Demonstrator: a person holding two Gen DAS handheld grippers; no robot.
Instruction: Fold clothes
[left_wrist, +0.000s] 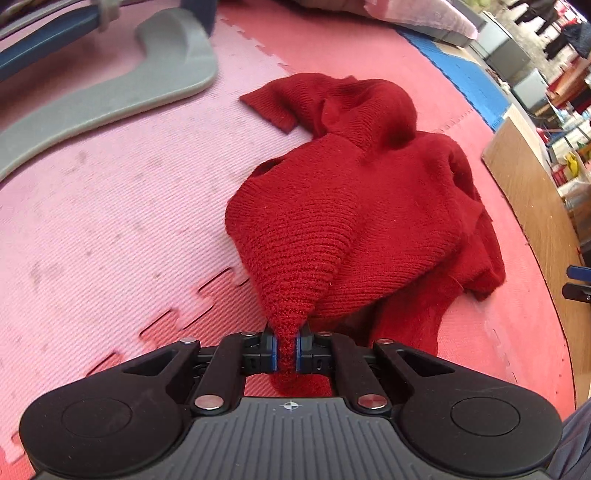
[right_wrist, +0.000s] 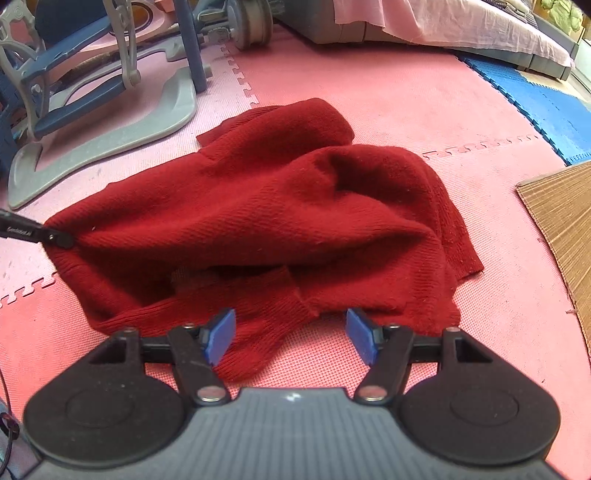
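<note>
At the bottom centre of the left wrist view, the left gripper (left_wrist: 286, 350) pinches a bunched corner of one red knitted sweater (left_wrist: 354, 206), which lies crumpled mid-frame on pink foam mats (left_wrist: 110, 206). Low in the right wrist view, the right gripper (right_wrist: 290, 336) stands spread over a sleeve, gripping nothing. Small white lettering on the left gripper's finger at that view's left edge is too blurred to read. One grey plastic base (right_wrist: 110, 140) sits upper left.

1 red sweater (right_wrist: 258, 206); 2 claws: left claw (left_wrist: 286, 349), right claw (right_wrist: 291, 338); 1 grey plastic base (right_wrist: 110, 129); 1 brown board (right_wrist: 565, 229); 1 blue mat section (right_wrist: 535, 99); 1 dumbbell (right_wrist: 251, 18).
</note>
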